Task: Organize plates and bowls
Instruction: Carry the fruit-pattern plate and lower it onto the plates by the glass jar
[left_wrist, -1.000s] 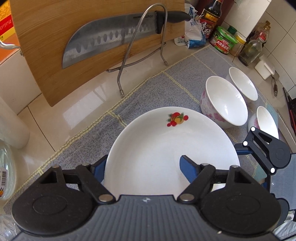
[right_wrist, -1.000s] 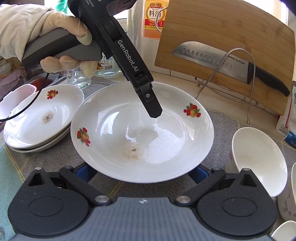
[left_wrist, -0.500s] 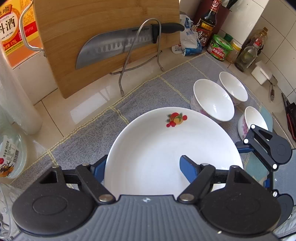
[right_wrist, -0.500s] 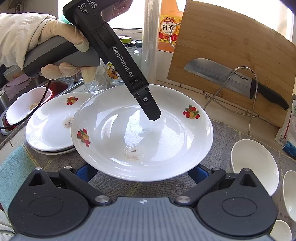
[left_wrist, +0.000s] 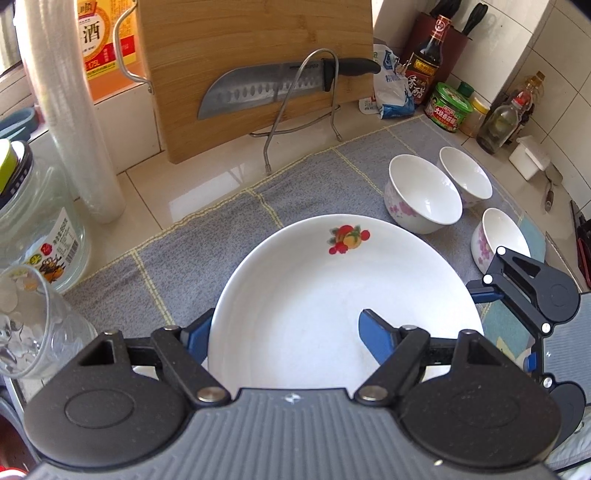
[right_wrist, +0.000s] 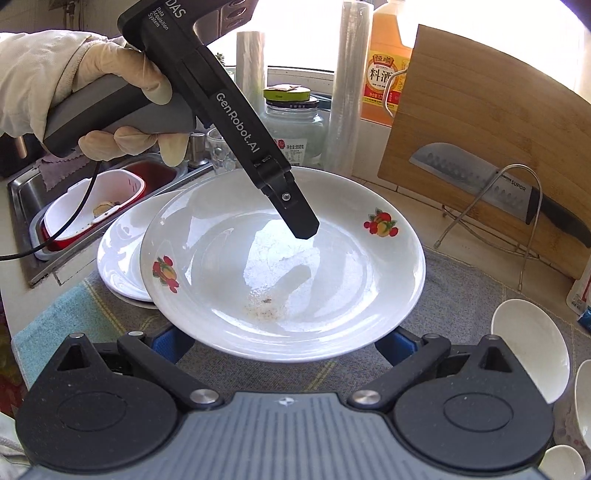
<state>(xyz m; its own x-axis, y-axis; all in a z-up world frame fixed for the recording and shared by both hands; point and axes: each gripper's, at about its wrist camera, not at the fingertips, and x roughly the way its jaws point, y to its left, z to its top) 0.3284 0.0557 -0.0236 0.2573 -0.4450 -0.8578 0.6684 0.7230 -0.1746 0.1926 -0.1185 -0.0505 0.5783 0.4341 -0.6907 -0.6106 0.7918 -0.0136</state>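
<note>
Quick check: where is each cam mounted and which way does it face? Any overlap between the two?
Left wrist: on the left gripper, looking down at the plate it clamps, bowls beyond; right gripper shows at right.
Right wrist: on the right gripper, facing the plate and sink; gloved hand holding the left gripper shows.
Shared: plate, cutting board, knife, bowls.
</note>
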